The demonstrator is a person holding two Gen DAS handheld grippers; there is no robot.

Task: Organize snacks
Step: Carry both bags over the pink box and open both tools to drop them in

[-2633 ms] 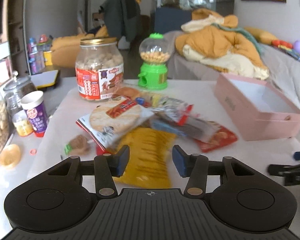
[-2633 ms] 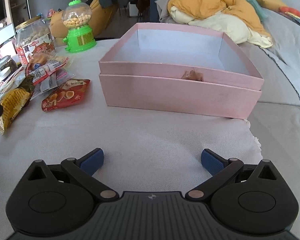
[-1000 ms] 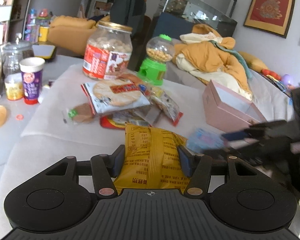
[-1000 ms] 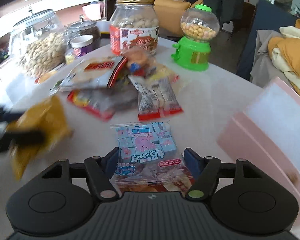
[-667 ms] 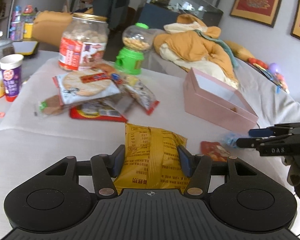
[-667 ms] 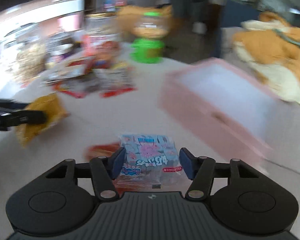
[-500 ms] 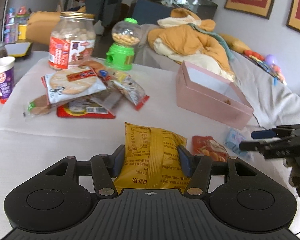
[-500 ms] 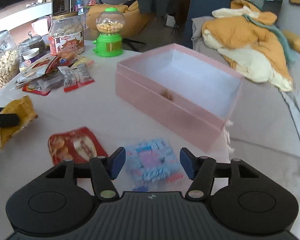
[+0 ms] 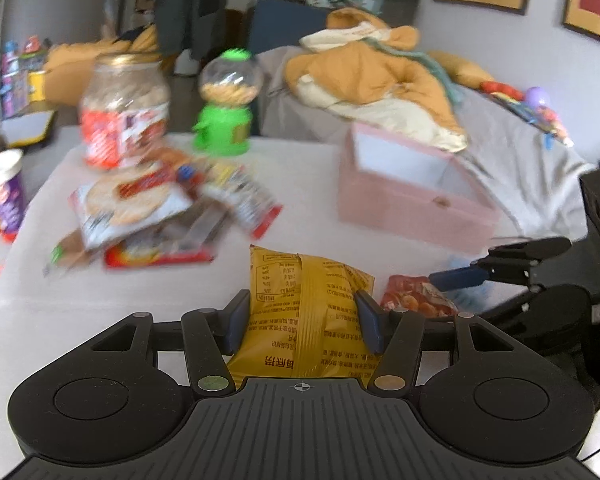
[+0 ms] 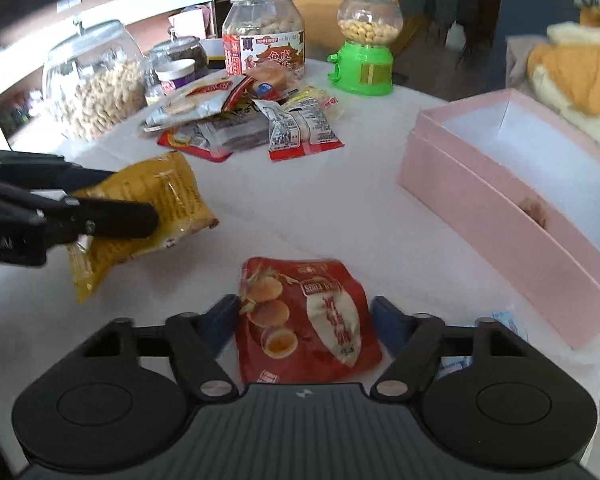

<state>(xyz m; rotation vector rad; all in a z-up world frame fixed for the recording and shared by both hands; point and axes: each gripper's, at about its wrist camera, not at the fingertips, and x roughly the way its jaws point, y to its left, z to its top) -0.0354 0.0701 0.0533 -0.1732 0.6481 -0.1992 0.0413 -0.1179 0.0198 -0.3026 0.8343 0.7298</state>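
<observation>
My left gripper (image 9: 302, 318) is shut on a yellow snack bag (image 9: 304, 312) and holds it above the table; the bag also shows in the right wrist view (image 10: 148, 208). My right gripper (image 10: 304, 322) is open, its fingers on either side of a red snack packet (image 10: 308, 320) that lies flat on the white cloth; the packet also shows in the left wrist view (image 9: 416, 300). A light blue candy packet (image 10: 504, 324) lies on the cloth right of my right gripper. The open pink box (image 10: 512, 184) stands to the right.
A pile of snack packets (image 10: 244, 120) lies at the far middle of the table. Behind it stand a peanut jar (image 10: 266, 36), a green candy dispenser (image 10: 364, 40), a large glass jar of nuts (image 10: 92, 80) and a purple cup (image 9: 4, 192).
My right gripper let go of the blue candy packet beside the box, swung left and now straddles the red packet. My left gripper still holds the yellow bag.
</observation>
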